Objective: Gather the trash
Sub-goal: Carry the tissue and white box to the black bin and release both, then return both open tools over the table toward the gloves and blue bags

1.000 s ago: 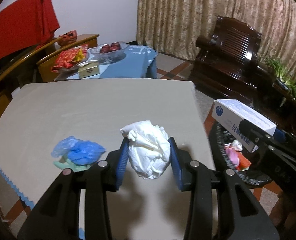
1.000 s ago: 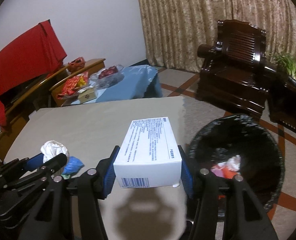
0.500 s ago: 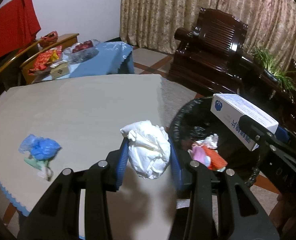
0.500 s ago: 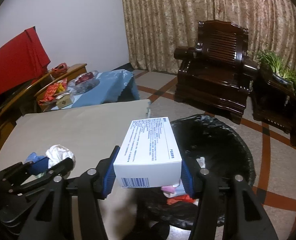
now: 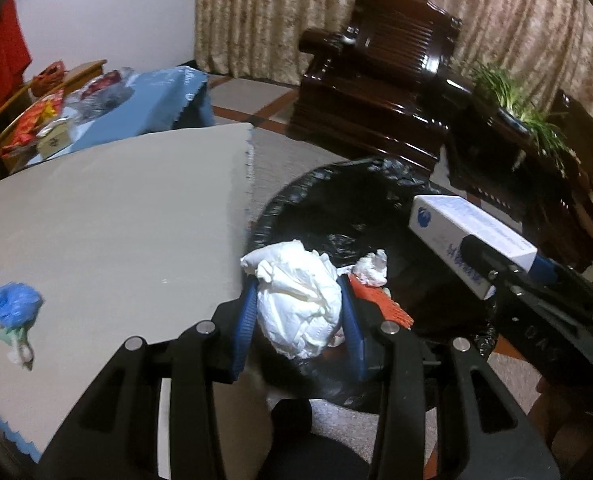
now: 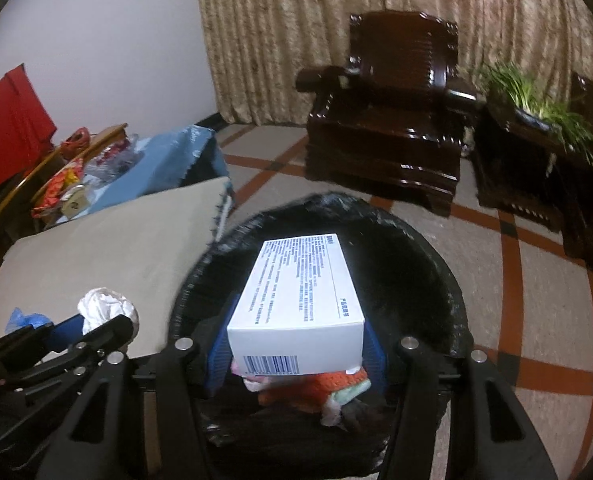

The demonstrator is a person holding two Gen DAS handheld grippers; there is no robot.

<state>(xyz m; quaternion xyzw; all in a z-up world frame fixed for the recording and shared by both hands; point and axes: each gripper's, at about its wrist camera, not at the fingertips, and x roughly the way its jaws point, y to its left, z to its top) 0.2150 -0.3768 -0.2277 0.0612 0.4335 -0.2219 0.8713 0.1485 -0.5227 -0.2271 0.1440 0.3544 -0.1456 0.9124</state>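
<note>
Both of our tools are loaded: our left hand-held gripper (image 5: 298, 316) is clamped on a crumpled white paper wad (image 5: 296, 304), its blue pads pressing the wad from either side, and our right hand-held gripper (image 6: 296, 346) is clamped on a white printed box (image 6: 300, 304), held flat with the barcode end toward the camera. We judge that we are at the drop-off step of collecting trash, with both loads carried off the bench (image 5: 116, 216) and over the black-lined trash bin (image 5: 376, 188) that stands on the floor just beside the bench's edge. In the right wrist view the box hangs squarely above the bin's mouth, over an orange-red scrap (image 6: 316, 390) and other litter lying inside. In the left wrist view the wad sits over the near side of the bin's opening, close to the bench edge. What the next move calls for, as we read it, is parting the pads of each tool so both pieces fall into the liner; the wad may need carrying a little further over the opening first, since it is near the rim. One piece is left for us on the bench: a blue plastic scrap (image 5: 10, 304) with pale bits beside it, well apart from the bin, which we would fetch after the release.
</note>
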